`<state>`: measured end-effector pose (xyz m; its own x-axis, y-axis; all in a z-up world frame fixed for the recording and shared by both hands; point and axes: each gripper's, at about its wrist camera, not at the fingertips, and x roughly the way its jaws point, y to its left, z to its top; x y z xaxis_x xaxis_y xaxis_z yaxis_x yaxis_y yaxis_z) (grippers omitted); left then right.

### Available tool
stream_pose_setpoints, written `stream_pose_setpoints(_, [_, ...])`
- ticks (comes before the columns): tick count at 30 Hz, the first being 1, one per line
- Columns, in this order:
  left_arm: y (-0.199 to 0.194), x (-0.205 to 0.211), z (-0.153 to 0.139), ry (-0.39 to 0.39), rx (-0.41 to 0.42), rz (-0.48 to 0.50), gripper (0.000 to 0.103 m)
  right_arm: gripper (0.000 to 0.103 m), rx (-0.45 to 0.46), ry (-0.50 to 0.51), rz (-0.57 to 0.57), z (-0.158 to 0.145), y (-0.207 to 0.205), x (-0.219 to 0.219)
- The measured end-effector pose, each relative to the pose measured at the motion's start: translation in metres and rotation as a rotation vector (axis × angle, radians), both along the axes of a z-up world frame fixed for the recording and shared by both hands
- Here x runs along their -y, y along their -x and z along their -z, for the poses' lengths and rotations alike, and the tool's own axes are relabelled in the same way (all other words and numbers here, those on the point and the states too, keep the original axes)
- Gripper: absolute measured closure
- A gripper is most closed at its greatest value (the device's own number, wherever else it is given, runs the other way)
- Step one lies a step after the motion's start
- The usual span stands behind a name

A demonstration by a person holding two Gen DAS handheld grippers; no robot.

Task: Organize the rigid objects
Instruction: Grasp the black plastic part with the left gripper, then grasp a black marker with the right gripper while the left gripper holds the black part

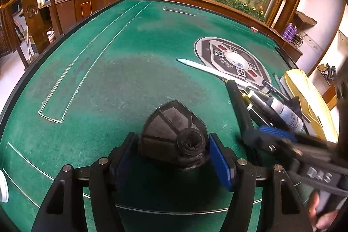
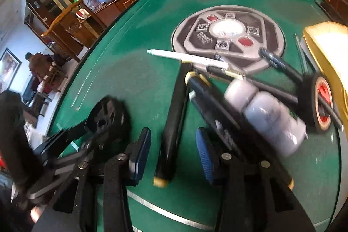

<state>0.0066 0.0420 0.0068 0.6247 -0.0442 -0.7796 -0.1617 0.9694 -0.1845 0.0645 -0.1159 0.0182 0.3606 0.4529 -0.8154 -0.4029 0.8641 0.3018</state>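
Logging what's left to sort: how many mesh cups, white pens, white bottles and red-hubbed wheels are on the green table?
mesh cup: 1
white pen: 1
white bottle: 1
wheel: 1
Total: 4

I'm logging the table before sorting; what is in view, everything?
felt table: one, green, under everything
control panel: one, grey, table centre
white pen: one, white, beside panel
black marker: one, yellow-ended, near edge
white bottle: one, white, right of marker
dark pens: several, black, by bottle
yellow box: one, yellow, far right
mesh pen holder: one, black, near left
left gripper: one, blue pads, shut on holder
right gripper: one, blue pads, open astride marker
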Motion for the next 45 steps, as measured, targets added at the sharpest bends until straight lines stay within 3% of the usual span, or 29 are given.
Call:
stream_pose_setpoints(2, [0.000,0.000,0.000,-0.001,0.000,-0.001,0.033,0.062,0.034,0.061,0.000,0.000,-0.004,-0.011])
stream_pose_setpoints(4, [0.000,0.000,0.000,-0.003,0.000,-0.001,0.033,0.069,0.079,0.128,-0.017,0.001,-0.007,-0.021])
stream_pose_setpoints(6, [0.000,0.000,0.000,-0.004,0.000,0.000,0.033,0.086,0.132,0.213,-0.033,0.001,-0.005,-0.028])
stream_pose_setpoints(7, [0.000,0.000,0.000,-0.003,0.001,-0.001,0.033,0.089,0.138,0.220,-0.037,0.002,-0.004,-0.026])
stream_pose_setpoints(12, [0.000,-0.001,-0.001,0.003,0.007,0.006,0.036,0.089,0.046,0.060,-0.042,0.001,0.005,0.003])
stream_pose_setpoints(27, [0.015,0.011,-0.016,0.015,0.088,0.041,0.037,0.089,0.065,-0.063,-0.014,-0.016,0.044,0.049])
stream_pose_setpoints(39, [0.019,0.084,-0.044,0.013,0.093,0.198,0.037,0.089,0.112,-0.174,0.061,-0.041,0.058,0.109])
stream_pose_setpoints(45, [0.009,0.132,-0.061,0.039,0.081,0.296,0.037,0.089,0.149,-0.245,0.147,-0.055,0.060,0.162])
